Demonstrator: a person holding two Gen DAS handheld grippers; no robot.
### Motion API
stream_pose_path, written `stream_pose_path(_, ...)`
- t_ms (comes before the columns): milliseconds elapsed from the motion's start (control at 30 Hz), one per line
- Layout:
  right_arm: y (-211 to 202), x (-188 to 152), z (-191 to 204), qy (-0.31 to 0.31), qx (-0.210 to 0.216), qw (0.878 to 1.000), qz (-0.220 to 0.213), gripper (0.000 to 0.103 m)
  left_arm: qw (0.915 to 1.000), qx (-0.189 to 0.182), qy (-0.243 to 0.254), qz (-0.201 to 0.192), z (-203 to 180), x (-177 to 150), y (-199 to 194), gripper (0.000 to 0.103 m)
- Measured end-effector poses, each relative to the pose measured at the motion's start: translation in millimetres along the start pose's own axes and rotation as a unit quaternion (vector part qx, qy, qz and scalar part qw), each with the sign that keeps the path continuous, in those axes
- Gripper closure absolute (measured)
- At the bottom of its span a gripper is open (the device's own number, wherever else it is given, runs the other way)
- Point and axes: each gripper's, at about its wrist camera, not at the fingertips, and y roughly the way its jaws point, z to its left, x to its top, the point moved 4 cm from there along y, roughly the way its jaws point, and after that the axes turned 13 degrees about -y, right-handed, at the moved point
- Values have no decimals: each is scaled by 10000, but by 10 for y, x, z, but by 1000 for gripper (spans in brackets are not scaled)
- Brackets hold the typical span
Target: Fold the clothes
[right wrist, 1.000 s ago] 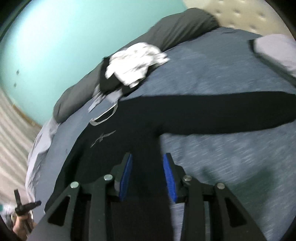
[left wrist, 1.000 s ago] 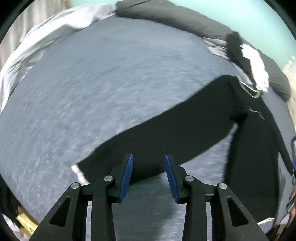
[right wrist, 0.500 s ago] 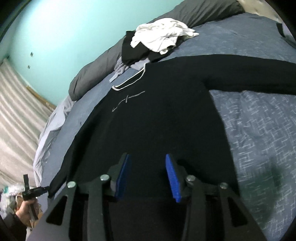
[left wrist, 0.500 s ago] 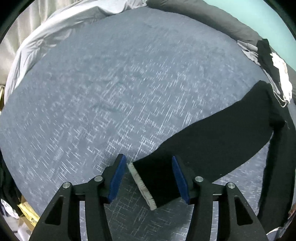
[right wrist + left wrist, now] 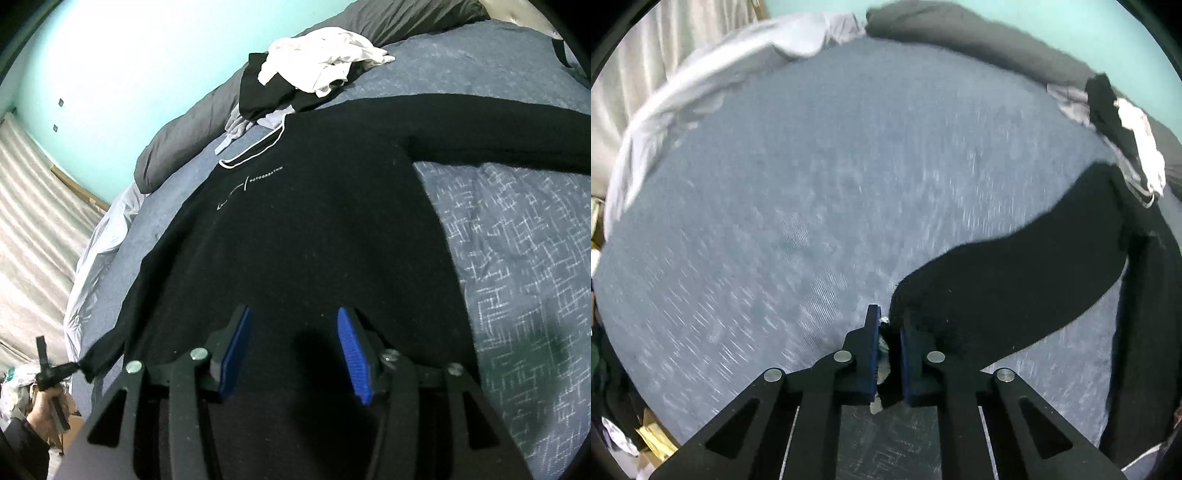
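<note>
Sweater (image 5: 314, 236), black, long-sleeved, lying face up and spread flat on the blue-grey patterned bedspread (image 5: 517, 266); small white lettering on the chest, white-edged neckline toward the far side of the bed. One sleeve (image 5: 1015, 280) runs across the bedspread to the left gripper (image 5: 888, 354), whose blue-padded jaws are clamped on the cuff, a pale edge of fabric showing between them; the cuff end is lifted slightly off the bedspread. In the right wrist view the same gripper (image 5: 55, 373) appears at the sweater's far left, held by a hand (image 5: 40, 410), with the cuff drawn out to a point. Right gripper (image 5: 295, 350) sits over the lower body of the sweater, jaws parted wide, nothing between them; whether the tips touch the cloth cannot be told. The other sleeve (image 5: 498, 129) extends straight out to the sweater's right. Beyond the neckline: a pile of white and black clothes (image 5: 317, 70), then a dark grey duvet roll (image 5: 177, 144) against a turquoise wall (image 5: 129, 55).
</note>
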Motion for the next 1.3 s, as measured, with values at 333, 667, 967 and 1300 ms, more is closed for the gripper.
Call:
stream_pose_path(333,3,-21,-1,-43,-32,10000,21,53,9977,373,-283,-481,203,728,-208,95)
stream_pose_path(667,81,-51,3,-118,-100,9998,135,53,9977,493,-408,-243,213,1011,319,94)
stream_pose_path(967,74,-1,20,-98,-25,9999,77,53,9921,608,-1083,189,593,740,449,79)
stream_pose_path(1300,-67,39,62,-17,172,9998,-114,53,9973,-570,-226,393,-541,322,-53,76)
